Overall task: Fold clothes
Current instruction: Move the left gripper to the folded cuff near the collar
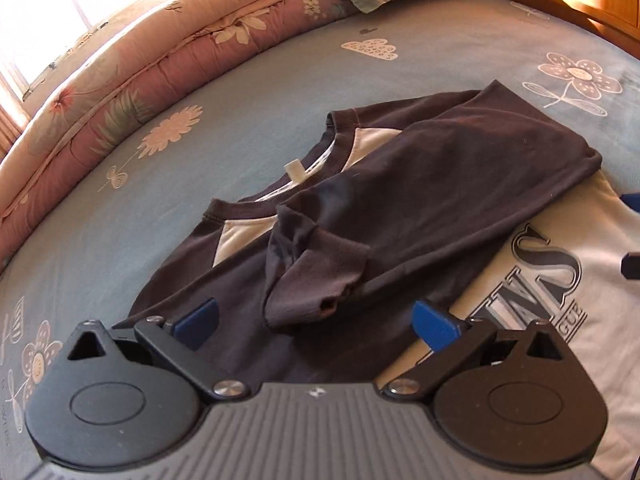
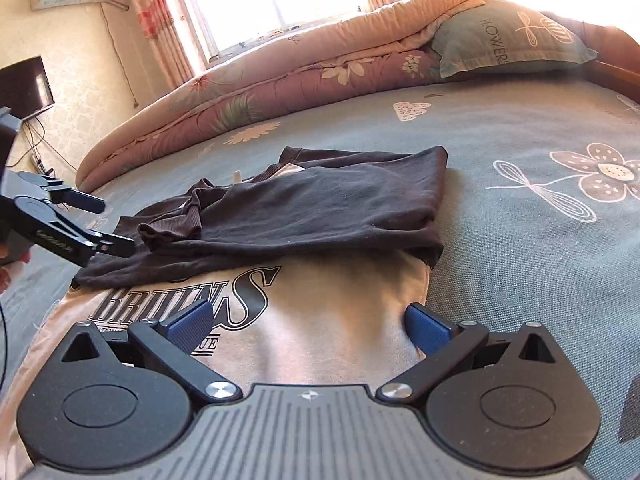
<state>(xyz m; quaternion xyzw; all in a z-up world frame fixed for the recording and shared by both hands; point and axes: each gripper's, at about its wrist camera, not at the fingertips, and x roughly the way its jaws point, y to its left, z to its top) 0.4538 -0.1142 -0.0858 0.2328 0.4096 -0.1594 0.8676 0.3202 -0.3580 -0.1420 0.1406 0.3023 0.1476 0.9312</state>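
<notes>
The left gripper (image 1: 316, 318) hangs with its blue ribbed pads (image 1: 198, 316) spread wide and nothing between them, low over the dark cuff of a sleeve (image 1: 320, 288). The right gripper (image 2: 310, 322) is likewise spread and empty, its textured blue fingertips (image 2: 190, 320) poised above the pale chest of the shirt (image 2: 328, 320). Both tools show matte black linkage arms, silver pivot screws and a grey ridged housing.

The shirt, a soft knit raglan with a cream body and dark brown sleeves, lies flat on the bed, chest up. Both long sleeves are folded across the upper chest, one laid over the other, the ribbed cuff crumpled into a loose tube. A ribbed dark collar (image 1: 340, 136) rings the neck opening, with a small white tag inside. Black outlined lettering (image 2: 192, 300) crosses the chest below the sleeves.

Beneath it, a smooth blue-grey bedsheet (image 2: 520, 140) carries white line-drawn flowers. A puffy pink floral quilt (image 2: 280, 92) is bunched along the far side, beside a blue-green pillow (image 2: 508, 40). Sunlit curtains (image 2: 160, 12) frame the window.
</notes>
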